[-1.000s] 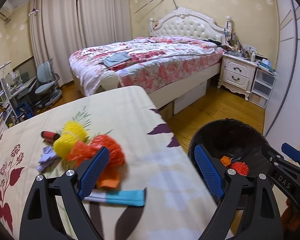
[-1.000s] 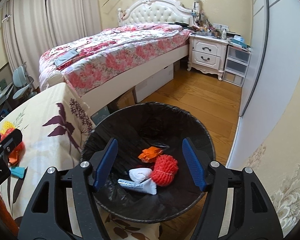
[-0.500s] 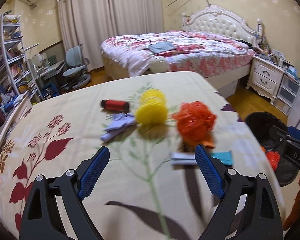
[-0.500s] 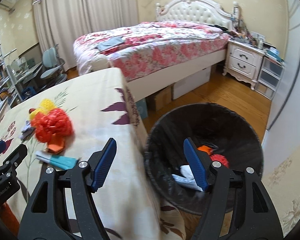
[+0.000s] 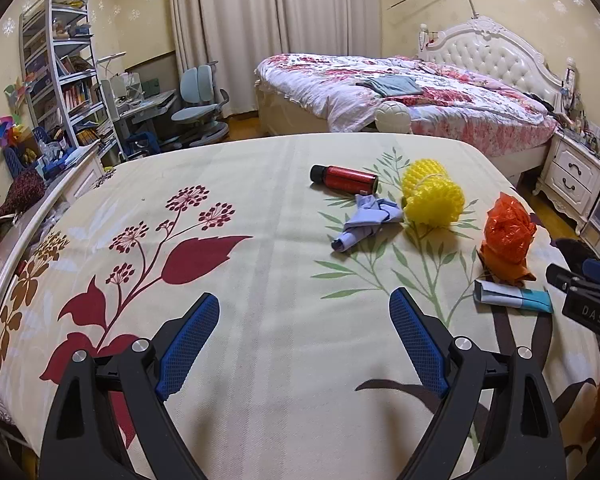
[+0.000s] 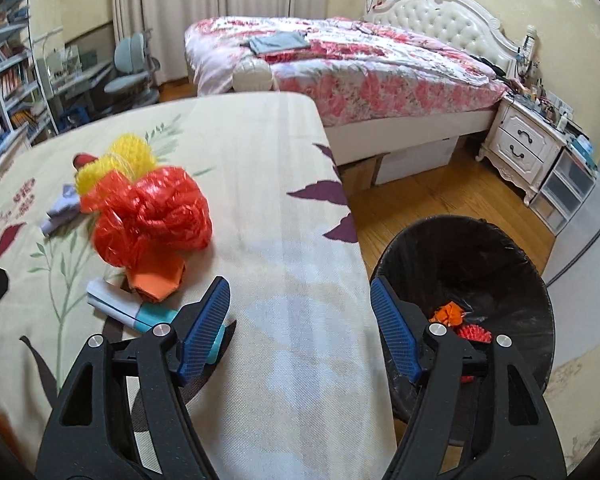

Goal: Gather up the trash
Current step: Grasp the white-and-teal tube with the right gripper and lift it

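Here the left gripper (image 5: pixel 304 340) hung over the flowered tablecloth (image 5: pixel 260 264) with its jaws wide apart and nothing between them. The right gripper (image 6: pixel 300 320) hovered above the table's right edge; its jaws had just been opening and stood apart, empty, with bare cloth between the blue pads.

The trash lay in a loose group toward the table's right side. A red bottle (image 5: pixel 344 179) with a black cap lay on its side nearest the far edge. Just in front of it sat a crumpled pale purple scrap (image 5: pixel 366 222), and just beside that a yellow foam net (image 5: pixel 432 196). Closer to the right edge stood a bunched orange-red plastic bag (image 6: pixel 152 216), resting against a folded orange paper piece (image 6: pixel 156 278). A flat white and teal tube (image 6: pixel 128 306) lay nearest the front, partly hidden behind the right gripper's left finger in the right wrist view.

On the wooden floor beside the table's right edge stood a bin lined with a black bag (image 6: pixel 480 252). Inside it lay an orange crumpled scrap (image 6: pixel 450 314) and a red net (image 6: pixel 476 334), touching each other.

Beyond the table were a bed with a floral cover (image 5: pixel 400 92) and a white nightstand (image 6: pixel 524 148).
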The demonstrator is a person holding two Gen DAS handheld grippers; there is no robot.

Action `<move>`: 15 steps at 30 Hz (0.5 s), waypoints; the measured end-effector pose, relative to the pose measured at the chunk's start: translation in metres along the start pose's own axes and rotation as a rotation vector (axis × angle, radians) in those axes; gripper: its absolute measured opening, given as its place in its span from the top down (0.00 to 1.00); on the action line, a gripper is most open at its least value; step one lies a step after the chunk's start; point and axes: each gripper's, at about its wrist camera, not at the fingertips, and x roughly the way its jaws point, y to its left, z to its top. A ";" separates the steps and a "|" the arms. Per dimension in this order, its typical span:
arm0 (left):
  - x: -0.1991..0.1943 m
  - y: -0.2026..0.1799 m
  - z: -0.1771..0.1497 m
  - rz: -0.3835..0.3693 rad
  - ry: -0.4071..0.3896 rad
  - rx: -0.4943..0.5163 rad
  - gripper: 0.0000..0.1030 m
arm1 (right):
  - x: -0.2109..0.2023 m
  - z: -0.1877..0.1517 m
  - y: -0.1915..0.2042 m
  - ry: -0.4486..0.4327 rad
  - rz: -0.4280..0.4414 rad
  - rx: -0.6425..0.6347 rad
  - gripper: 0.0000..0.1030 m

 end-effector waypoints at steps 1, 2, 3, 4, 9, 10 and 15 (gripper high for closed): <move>0.000 0.002 -0.001 0.001 0.002 -0.003 0.16 | 0.000 -0.003 0.002 0.014 0.000 -0.010 0.31; 0.000 0.003 -0.002 0.000 0.004 -0.005 0.16 | 0.000 -0.006 0.005 0.022 0.001 -0.017 0.31; 0.000 0.005 -0.003 -0.002 0.006 -0.008 0.16 | -0.001 -0.009 0.007 0.027 0.002 -0.025 0.31; 0.000 0.007 -0.004 -0.003 0.007 -0.009 0.16 | -0.005 -0.012 0.008 0.024 0.001 -0.028 0.31; 0.000 0.011 -0.006 -0.006 0.012 -0.015 0.16 | -0.016 -0.023 0.017 0.039 0.042 -0.043 0.31; -0.001 0.011 -0.006 -0.005 0.010 -0.016 0.16 | -0.018 -0.025 0.019 0.039 0.051 -0.048 0.31; -0.001 0.015 -0.006 0.009 0.005 -0.008 0.16 | -0.027 -0.027 0.028 0.011 0.061 -0.051 0.31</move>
